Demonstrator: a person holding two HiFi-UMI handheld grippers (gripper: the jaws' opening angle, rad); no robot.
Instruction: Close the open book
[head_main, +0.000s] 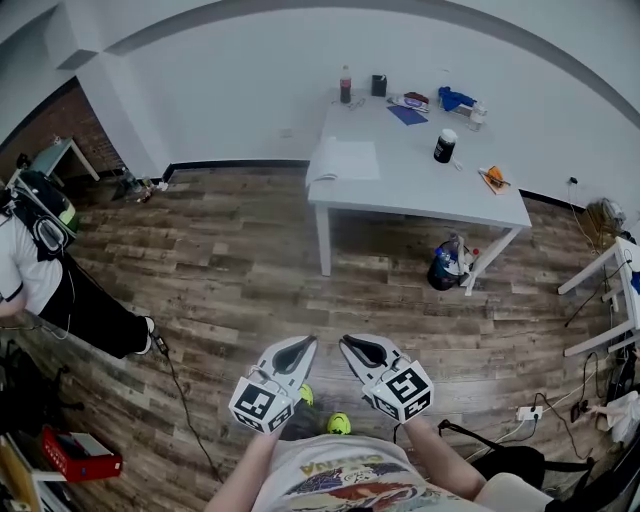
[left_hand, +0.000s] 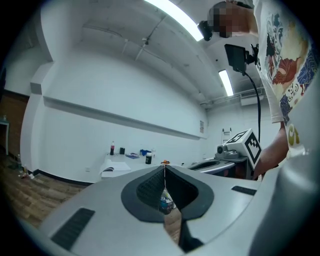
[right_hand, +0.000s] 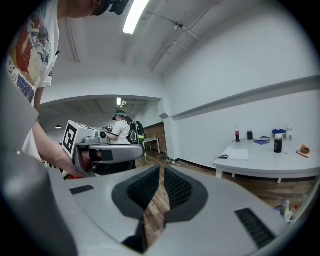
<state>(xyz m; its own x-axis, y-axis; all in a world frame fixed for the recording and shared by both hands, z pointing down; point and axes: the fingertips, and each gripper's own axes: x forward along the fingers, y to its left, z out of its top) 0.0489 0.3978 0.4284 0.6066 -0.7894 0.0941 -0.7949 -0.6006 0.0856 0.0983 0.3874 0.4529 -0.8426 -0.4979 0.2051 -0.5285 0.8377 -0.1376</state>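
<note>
Left gripper (left_hand: 164, 170): jaws pressed together at the tips, nothing held. Right gripper (right_hand: 162, 170): jaws a narrow slit apart, empty. Both are level over the wood floor (head_main: 230, 270). Open book (head_main: 345, 160): flat on the white table's (head_main: 400, 195) near-left corner, well apart from both grippers.

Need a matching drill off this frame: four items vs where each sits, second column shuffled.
Things:
1. open white paper book
2. dark plastic bottle with red cap
3. small orange object
4. dark blue bundle

Places (head view):
A. on the wooden floor, beside a leg of the white rectangular table
B. tabletop, right edge
C. tabletop, far edge
D. tabletop, left end

Pairs: 1-D, 2-C, 3-B, 4-A
</note>
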